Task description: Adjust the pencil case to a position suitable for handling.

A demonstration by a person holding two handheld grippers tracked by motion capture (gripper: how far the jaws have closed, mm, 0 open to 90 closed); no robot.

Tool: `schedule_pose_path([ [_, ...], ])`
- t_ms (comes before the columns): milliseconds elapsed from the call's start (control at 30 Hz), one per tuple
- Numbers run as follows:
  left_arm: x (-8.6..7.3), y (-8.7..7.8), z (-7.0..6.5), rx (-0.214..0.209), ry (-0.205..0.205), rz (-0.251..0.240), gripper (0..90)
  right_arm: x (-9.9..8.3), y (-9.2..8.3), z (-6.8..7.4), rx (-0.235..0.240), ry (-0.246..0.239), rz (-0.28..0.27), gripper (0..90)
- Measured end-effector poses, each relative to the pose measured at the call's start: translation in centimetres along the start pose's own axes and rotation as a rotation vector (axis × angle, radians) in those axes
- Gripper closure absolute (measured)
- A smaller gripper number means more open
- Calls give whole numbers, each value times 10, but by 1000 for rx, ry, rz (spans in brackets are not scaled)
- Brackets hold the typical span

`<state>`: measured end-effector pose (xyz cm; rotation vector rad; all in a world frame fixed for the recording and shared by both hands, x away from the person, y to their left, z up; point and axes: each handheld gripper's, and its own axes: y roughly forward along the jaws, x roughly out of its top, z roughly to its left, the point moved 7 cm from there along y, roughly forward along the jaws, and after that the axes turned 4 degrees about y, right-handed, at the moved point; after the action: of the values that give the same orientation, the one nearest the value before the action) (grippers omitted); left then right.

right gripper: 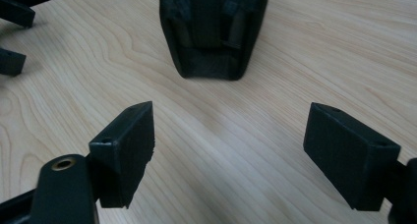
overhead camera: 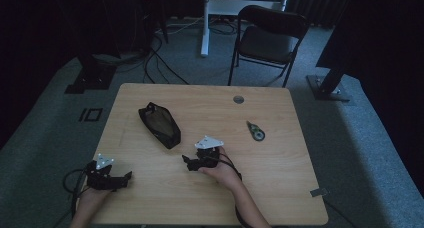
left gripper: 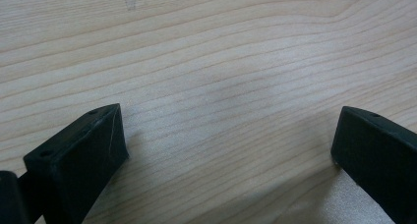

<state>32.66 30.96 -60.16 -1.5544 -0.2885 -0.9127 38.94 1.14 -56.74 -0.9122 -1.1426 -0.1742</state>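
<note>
right gripper (overhead camera: 189, 164): jaws apart, nothing held | black pouch (overhead camera: 159, 124) lies at its 11 o'clock, long axis 11-to-5 | left gripper (overhead camera: 128, 177): released, farther off

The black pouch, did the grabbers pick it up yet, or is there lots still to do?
Not yet. The black pouch lies untouched on the table. In hand: the right gripper points at it, jaws open and empty, pouch just ahead. The left gripper waits open over bare wood. Probably still left: reaching, gripping and lifting the pouch.
</note>
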Motion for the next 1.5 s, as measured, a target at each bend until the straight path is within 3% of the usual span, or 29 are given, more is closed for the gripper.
schedule_pose_path([
  [300, 0, 0, 0, -1, 0, -1, 1, 8, 19, 11, 20, 4, -4, 204],
  [767, 0, 0, 0, -1, 0, -1, 1, 22, 37, 17, 17, 12, -34, 218],
  [833, 0, 0, 0, -1, 0, -1, 1, 25, 38, 17, 9, 3, -42, 248],
  [900, 0, 0, 0, -1, 0, -1, 1, 28, 39, 16, -1, 1, -40, 375],
  [1133, 0, 0, 0, -2, 0, -2, 1, 31, 45, 15, -2, -15, -7, 512],
  [1400, 0, 0, 0, -2, 0, 0, 1, 35, 52, 17, -11, -25, 2, 523],
  [1500, 0, 0, 0, -2, 0, 0, 1, 37, 54, 13, -25, -16, 22, 568],
])
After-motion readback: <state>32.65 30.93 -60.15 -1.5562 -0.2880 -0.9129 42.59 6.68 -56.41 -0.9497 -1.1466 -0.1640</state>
